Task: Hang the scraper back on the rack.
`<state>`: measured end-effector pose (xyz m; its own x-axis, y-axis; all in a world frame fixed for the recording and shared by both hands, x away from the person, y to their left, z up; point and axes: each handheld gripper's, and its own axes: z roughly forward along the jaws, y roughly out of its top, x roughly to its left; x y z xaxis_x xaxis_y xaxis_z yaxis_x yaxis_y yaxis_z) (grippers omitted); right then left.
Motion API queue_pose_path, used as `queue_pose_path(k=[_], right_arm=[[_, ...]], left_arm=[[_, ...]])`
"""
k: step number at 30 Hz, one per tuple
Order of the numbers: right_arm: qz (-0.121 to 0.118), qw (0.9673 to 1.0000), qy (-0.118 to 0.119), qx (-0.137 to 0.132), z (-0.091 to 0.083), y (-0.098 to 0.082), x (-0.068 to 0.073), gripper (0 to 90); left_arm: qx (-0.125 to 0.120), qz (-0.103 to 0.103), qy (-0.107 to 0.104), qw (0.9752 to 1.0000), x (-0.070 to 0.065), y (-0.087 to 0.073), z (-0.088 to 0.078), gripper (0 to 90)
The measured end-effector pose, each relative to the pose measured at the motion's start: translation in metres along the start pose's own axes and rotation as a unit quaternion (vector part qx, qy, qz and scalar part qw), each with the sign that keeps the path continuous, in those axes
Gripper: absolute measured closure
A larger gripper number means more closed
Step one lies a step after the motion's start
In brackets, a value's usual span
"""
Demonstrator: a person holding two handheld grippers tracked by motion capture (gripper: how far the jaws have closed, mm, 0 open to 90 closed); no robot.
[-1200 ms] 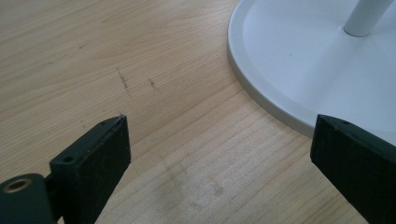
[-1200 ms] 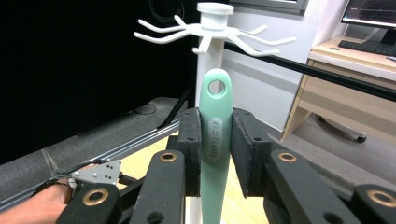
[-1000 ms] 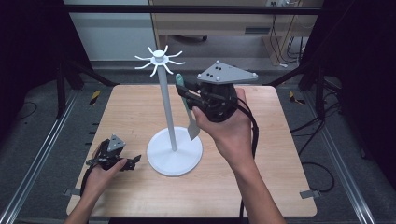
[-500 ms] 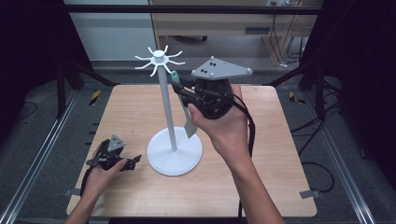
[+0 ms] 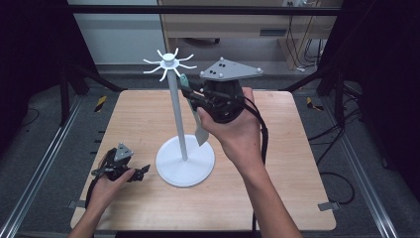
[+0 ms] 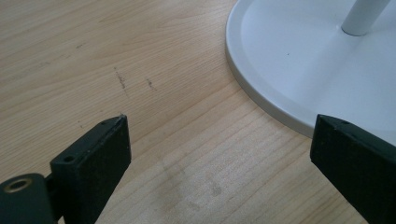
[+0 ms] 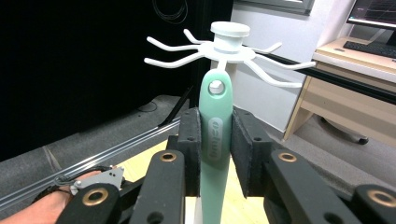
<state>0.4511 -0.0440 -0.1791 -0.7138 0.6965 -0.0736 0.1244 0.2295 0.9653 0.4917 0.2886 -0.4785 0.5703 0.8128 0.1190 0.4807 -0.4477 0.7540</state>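
A white hanging stand (image 5: 178, 114) rises from a round base (image 5: 185, 161) at the table's middle, with curved hooks (image 5: 169, 62) spreading from its top. My right gripper (image 5: 190, 94) is raised beside the pole, just under the hooks, shut on a pale green utensil (image 7: 215, 130). The utensil's handle hole (image 7: 215, 86) sits right below the hooks (image 7: 224, 50); its light blade (image 5: 200, 130) hangs down toward the base. My left gripper (image 5: 141, 171) rests low on the table at the front left, open, its jaws empty beside the base's rim (image 6: 261, 100).
The wooden table (image 5: 277, 188) has free surface to the right and front. Metal rails run along both sides on the floor (image 5: 44, 163). A cable (image 5: 260, 131) trails from the right gripper over the forearm. A desk (image 7: 355, 60) stands beyond the table.
My right gripper has lifted the utensil higher and closer to the stand's hooks. The left gripper stays where it was.
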Motion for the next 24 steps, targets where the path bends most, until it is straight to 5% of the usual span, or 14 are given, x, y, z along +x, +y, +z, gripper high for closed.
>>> queue_pose_path(k=[24], right_arm=[[0.010,1.0000,0.000,0.002,0.014,-0.001,-0.002,74.3]], left_arm=[[0.002,0.001,-0.001,1.0000,-0.001,0.000,0.000,4.9]])
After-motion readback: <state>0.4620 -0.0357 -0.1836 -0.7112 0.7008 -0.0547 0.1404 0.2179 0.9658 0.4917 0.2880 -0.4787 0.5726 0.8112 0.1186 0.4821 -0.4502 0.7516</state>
